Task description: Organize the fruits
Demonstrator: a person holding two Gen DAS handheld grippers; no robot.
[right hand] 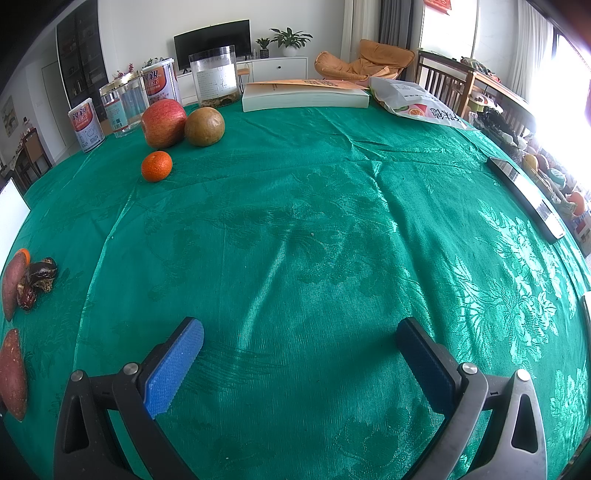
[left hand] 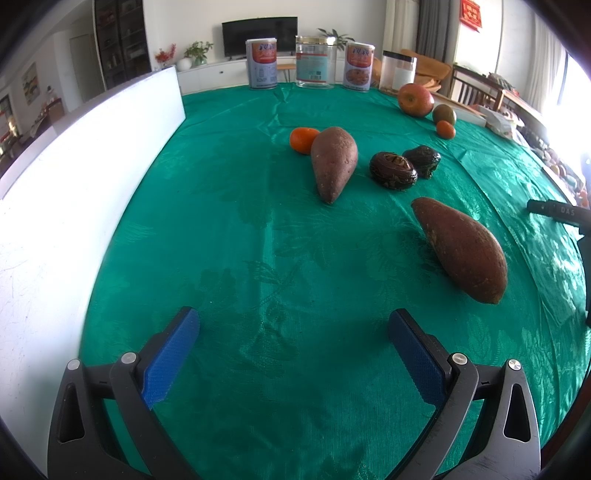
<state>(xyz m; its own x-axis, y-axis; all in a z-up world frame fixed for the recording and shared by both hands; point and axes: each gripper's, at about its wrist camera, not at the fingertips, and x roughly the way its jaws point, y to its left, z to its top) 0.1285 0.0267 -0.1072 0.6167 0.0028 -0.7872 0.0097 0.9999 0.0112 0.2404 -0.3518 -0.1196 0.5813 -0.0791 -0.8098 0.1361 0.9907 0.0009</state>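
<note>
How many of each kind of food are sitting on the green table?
Sweet potatoes: 2, a far one and a near one
Small oranges: 2, one behind the far sweet potato, one near the apple
Apple: 1
Round green-brown fruit: 1
Dark wrinkled fruits: 2, and
Total: 8

Green tablecloth (right hand: 332,206) over table. Two printed cans (left hand: 262,63) flank clear jar (left hand: 314,61) at far edge. Thick book (right hand: 304,96) beside snack bag (right hand: 417,101). White board (left hand: 74,177) along left. Television (left hand: 259,36) behind.
</note>
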